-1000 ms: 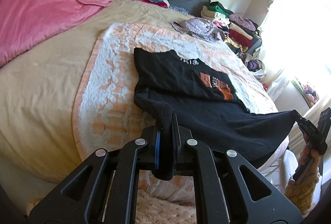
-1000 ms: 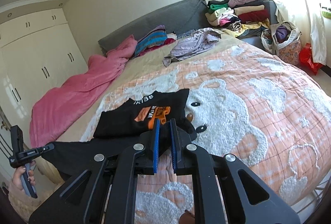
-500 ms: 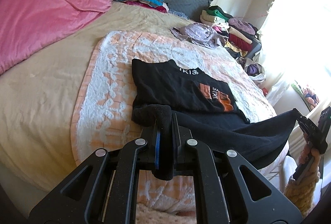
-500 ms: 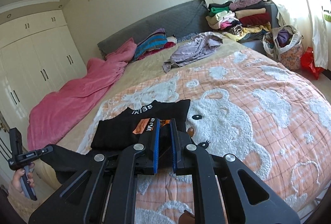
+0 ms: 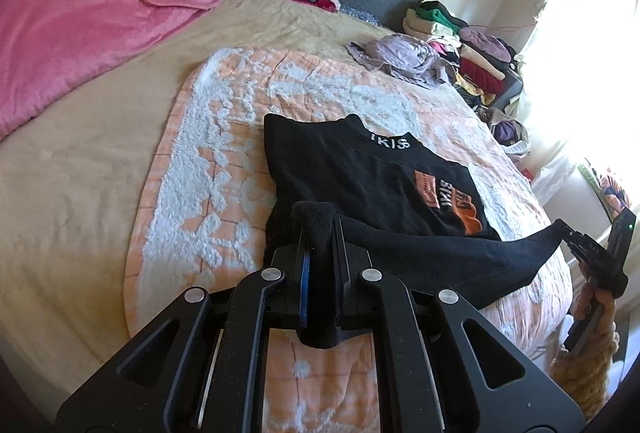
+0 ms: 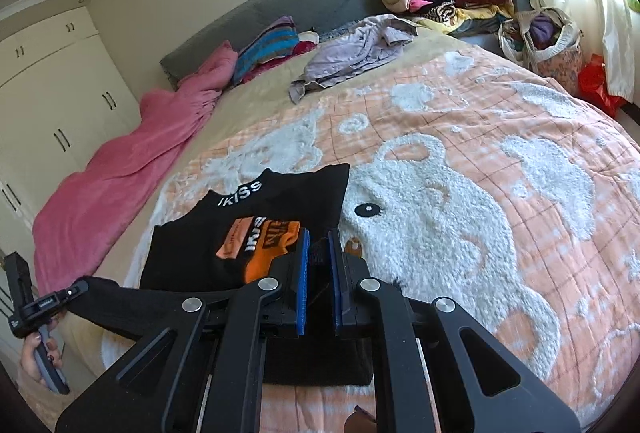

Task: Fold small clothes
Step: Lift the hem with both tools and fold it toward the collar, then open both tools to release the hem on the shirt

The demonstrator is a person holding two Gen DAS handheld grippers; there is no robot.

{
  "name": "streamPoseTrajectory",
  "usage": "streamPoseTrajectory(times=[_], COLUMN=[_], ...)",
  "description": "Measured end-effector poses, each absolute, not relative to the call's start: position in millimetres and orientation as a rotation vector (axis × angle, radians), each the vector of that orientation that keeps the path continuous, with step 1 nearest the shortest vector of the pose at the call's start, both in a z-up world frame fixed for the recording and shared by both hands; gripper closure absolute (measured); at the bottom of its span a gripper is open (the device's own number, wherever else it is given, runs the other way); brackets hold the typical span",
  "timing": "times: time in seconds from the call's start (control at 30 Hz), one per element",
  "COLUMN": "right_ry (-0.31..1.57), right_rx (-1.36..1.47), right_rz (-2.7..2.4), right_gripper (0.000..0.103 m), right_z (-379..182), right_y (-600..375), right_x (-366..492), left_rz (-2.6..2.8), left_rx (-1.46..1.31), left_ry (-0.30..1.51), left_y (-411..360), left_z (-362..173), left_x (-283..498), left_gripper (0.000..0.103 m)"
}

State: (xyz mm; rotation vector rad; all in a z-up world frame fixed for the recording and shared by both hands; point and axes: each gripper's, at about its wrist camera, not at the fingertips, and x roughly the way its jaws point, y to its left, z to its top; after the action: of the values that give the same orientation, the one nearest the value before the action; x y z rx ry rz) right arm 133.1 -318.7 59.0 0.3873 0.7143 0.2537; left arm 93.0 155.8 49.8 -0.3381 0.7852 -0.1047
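black top [image 5: 360, 185] with orange print, peach-and-white blanket [image 5: 208, 169], pink duvet [image 5: 88, 21]

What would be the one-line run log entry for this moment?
step: folding hem up | left gripper: shut on black shirt | right gripper: shut on black shirt | hem: lifted over peach blanket

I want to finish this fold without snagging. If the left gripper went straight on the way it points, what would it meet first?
Probably the black shirt's flat upper half, just past the hem the left gripper clamps. Depth is unclear; beyond lies the peach blanket.
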Motion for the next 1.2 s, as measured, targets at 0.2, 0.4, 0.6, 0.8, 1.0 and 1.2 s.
streamPoseTrajectory(times=[0.2, 0.4, 0.6, 0.8, 1.0, 1.2], right_ry=[0.743, 0.803, 0.848, 0.817, 0.795, 0.877], right_rx=[0.391, 0.394, 0.433, 0.452, 0.379, 0.242], right_rz=[0.247, 0.239, 0.242, 0.24, 0.217, 0.224], right_gripper=[0.094, 0.094, 0.079, 0.056, 0.055, 0.055], right_z=[49.9, 30.9, 12.6, 14.9, 15.4, -4.9], right_y=[-314.0, -309.2, -311.8, -323.6, -333.7, -320.1], right_x=[165.0, 191.0, 201.6, 184.2, 167.8, 173.8], left_rz=[-0.092, -0.058, -0.062, -0.071, -0.057, -0.025], left_rx=[-0.349, -0.354, -0.371, -0.406, -0.376, -0.302], left_ry=[0.818, 0.842, 0.86, 0.83, 0.746, 0.802], left_y=[160.1, 167.0, 173.5, 183.7, 198.8, 211.8], left_z=[40.7, 32.0, 24.1, 25.2, 33.5, 15.4], left_x=[122.7, 142.3, 148.7, 138.4, 112.1, 101.3], left_gripper=[0.099, 0.094, 0.085, 0.069, 0.062, 0.062])
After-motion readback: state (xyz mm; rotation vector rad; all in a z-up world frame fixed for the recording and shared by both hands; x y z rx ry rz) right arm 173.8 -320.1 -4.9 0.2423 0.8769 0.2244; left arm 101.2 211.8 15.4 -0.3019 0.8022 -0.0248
